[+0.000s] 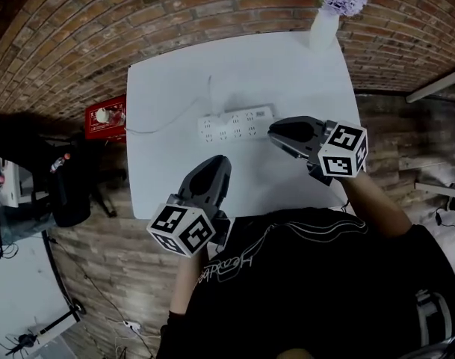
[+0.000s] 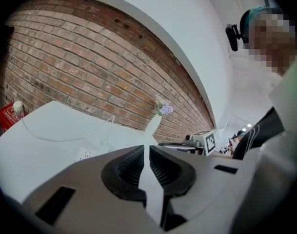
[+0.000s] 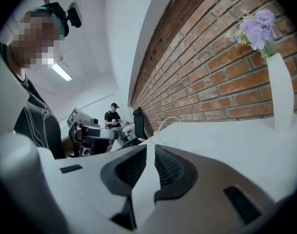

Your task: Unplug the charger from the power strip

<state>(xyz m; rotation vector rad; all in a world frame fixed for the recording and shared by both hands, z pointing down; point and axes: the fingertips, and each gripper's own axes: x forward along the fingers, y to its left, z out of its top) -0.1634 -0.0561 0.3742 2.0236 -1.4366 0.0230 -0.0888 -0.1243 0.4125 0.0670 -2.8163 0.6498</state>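
Note:
A white power strip lies across the middle of the white table. A thin white cable runs from it toward the far edge and off to the left. I cannot make out a separate charger on the strip. My left gripper hovers just short of the strip, jaws together and empty. My right gripper sits at the strip's right end, jaws almost together with nothing between them. In the left gripper view a corner of the strip shows past the left gripper. The right gripper hides the strip in its own view.
A white vase with purple flowers stands at the table's far right corner by the brick wall. A red box sits off the table's left edge. Black bags lie on the floor at the left. A person sits in the background.

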